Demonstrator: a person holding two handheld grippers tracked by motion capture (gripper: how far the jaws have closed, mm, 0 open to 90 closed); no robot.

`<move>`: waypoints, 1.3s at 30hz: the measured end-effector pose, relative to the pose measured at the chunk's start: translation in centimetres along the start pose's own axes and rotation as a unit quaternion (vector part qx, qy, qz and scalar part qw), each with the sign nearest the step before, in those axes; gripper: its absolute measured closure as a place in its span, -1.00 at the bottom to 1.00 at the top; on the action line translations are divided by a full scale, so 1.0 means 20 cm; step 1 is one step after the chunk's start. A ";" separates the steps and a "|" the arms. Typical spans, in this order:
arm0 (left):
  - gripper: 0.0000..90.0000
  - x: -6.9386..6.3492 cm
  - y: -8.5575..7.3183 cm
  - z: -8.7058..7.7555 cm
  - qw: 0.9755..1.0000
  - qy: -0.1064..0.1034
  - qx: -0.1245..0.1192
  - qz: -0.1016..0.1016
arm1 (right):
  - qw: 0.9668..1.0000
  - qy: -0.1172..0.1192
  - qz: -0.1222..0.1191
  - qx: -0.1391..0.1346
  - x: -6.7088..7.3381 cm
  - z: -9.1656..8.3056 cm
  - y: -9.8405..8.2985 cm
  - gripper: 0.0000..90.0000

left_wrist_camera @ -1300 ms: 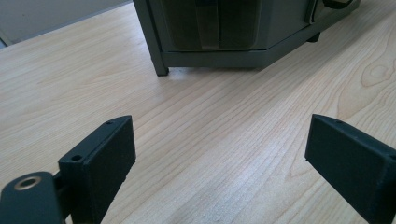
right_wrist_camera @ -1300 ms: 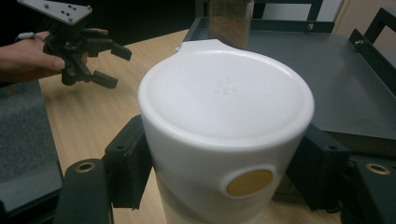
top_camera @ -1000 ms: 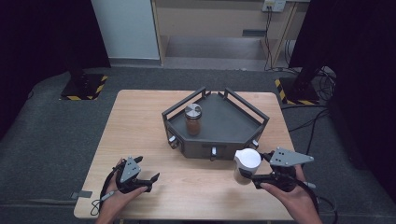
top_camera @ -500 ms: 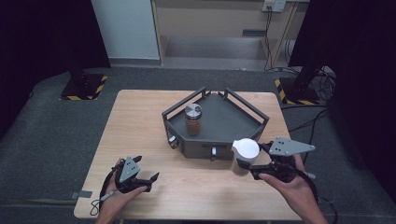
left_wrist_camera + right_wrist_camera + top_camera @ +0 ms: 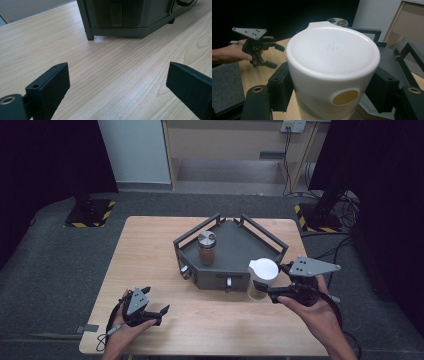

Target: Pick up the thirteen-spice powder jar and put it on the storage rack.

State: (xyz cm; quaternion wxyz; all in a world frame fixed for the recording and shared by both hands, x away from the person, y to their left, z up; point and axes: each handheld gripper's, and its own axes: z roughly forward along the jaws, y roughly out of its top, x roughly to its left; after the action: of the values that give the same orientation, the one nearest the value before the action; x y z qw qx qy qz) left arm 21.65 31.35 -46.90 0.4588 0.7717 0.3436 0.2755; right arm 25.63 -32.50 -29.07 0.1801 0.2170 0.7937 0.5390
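Observation:
A jar with a white lid [image 5: 263, 269] hangs just off the front right edge of the dark grey tray [image 5: 250, 240]. My right gripper [image 5: 267, 290] is shut on its body; in the right gripper view the pads press both sides of the jar [image 5: 332, 55]. A brown jar with a metal lid [image 5: 206, 247] stands on the tray's left part. My left gripper [image 5: 157, 301] rests low at the table's front left. Its jaws have just been opening and stand wide in the left gripper view [image 5: 117, 85], with only bare wood between them.
The wooden table [image 5: 150, 250] carries the tray at its middle, with raised rails at the tray's back. The tray's front wall [image 5: 120, 15] faces the left gripper. Dark floor, cables and stands surround the table.
My right gripper has lifted the white-lidded jar off the table and brought it slightly closer to the tray. The left hand has stayed put while its jaws spread wider.

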 end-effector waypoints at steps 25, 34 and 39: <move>-0.91 0.01 0.00 0.01 1.000 -0.002 0.007 0.002 | 1.000 -0.023 0.008 -0.013 -0.11 0.10 0.16 -0.31; -0.91 0.01 -0.01 0.02 1.000 -0.001 0.009 0.003 | 0.999 -0.043 0.017 -0.023 -0.17 0.17 0.17 -0.31; -0.91 0.02 -0.01 0.02 1.000 -0.002 0.010 0.004 | 0.998 -0.056 0.015 -0.016 -0.21 0.22 0.19 -0.31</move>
State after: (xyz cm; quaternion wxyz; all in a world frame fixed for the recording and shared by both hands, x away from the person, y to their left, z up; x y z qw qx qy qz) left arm 22.06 31.49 -47.16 0.4509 0.7780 0.3422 0.2726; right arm 32.00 -30.08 -26.77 0.2196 0.2554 0.7703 0.5415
